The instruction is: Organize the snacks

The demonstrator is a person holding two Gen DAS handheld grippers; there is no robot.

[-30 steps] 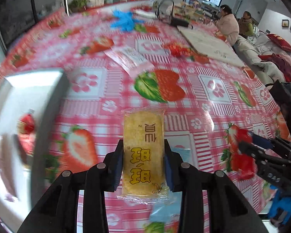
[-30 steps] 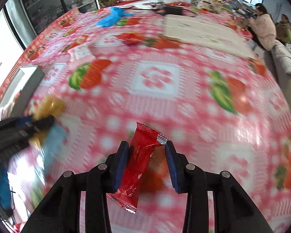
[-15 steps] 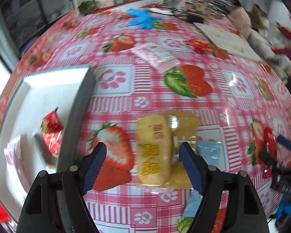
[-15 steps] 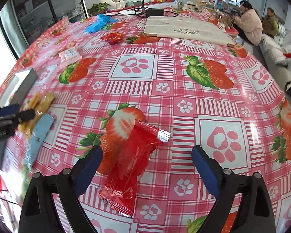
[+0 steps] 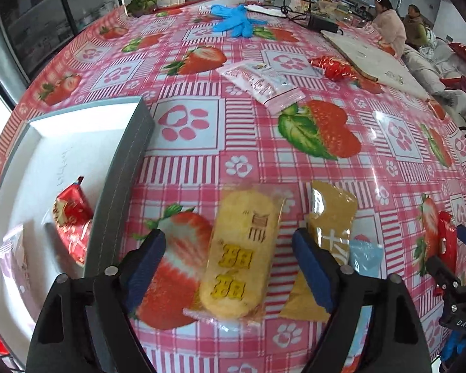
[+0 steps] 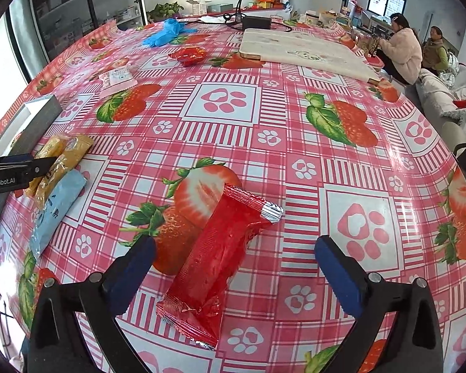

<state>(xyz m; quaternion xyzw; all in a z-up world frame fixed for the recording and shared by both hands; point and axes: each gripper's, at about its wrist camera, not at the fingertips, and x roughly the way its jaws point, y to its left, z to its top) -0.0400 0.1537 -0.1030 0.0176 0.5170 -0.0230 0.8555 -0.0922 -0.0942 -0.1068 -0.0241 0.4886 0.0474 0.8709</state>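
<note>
red and yellow wrappers tell most of the story. the grey tray (image 5: 124,168) at the table's left side holds a red snack pack (image 5: 73,217) and a pale pink pack near its lower left corner, so some sorting looks done. still out on the strawberry tablecloth (image 5: 202,143): the yellow rice cracker pack (image 5: 242,255), lying flat between the jaws of the left gripper (image 5: 226,258), whose jaws are opening and touch nothing; a brown packet (image 5: 329,233) and a light blue packet (image 5: 365,253) just right of it; a pink-white sachet (image 5: 261,82) and a crumpled red wrapper (image 5: 334,66) farther up the table. the right gripper (image 6: 233,264) is also opening, wide, with the long red bar (image 6: 220,261) lying loose on the cloth between its jaws, pads clear of it. by my reading, well under half is in the tray.

room to move is good: bare cloth lies between the loose snacks. the tray's dark wall stands just left of the left gripper's left finger, and the tray itself sits near the table edge.
</note>
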